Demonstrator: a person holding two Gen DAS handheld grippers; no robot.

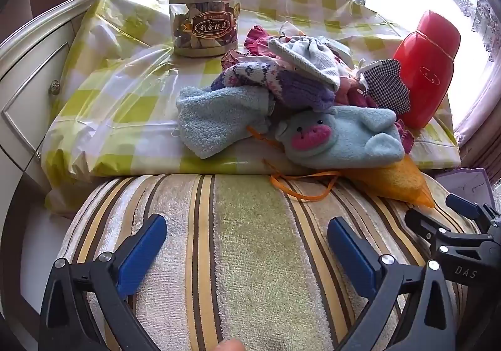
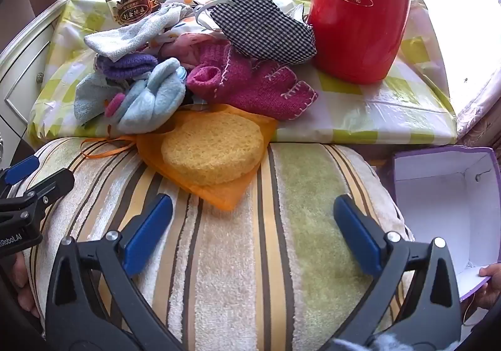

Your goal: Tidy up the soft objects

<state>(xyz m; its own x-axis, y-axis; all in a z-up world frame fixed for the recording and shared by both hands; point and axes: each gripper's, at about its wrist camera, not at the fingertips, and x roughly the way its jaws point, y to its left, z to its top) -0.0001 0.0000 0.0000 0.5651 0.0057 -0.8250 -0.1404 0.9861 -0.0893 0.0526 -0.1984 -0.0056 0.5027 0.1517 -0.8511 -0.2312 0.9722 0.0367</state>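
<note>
Both the left gripper (image 1: 247, 244) and the right gripper (image 2: 253, 226) are held wide apart, empty, above a striped cushion (image 2: 238, 257). The soft pile (image 2: 156, 78) is heaped on the checked cloth (image 1: 109, 107), flanked by a jar (image 1: 205, 16) and a red flask (image 2: 360, 13). A sponge (image 2: 213, 147) is laid nearest; an open box (image 2: 444, 194) is seen at right.

The checked cover (image 1: 125, 94) looked like glossy, crinkled plastic, and the red flask (image 2: 360, 16) shone smooth. The striped towel (image 2: 238, 241) was rough terry cloth; the sponge (image 2: 213, 147) looked porous and matt.
</note>
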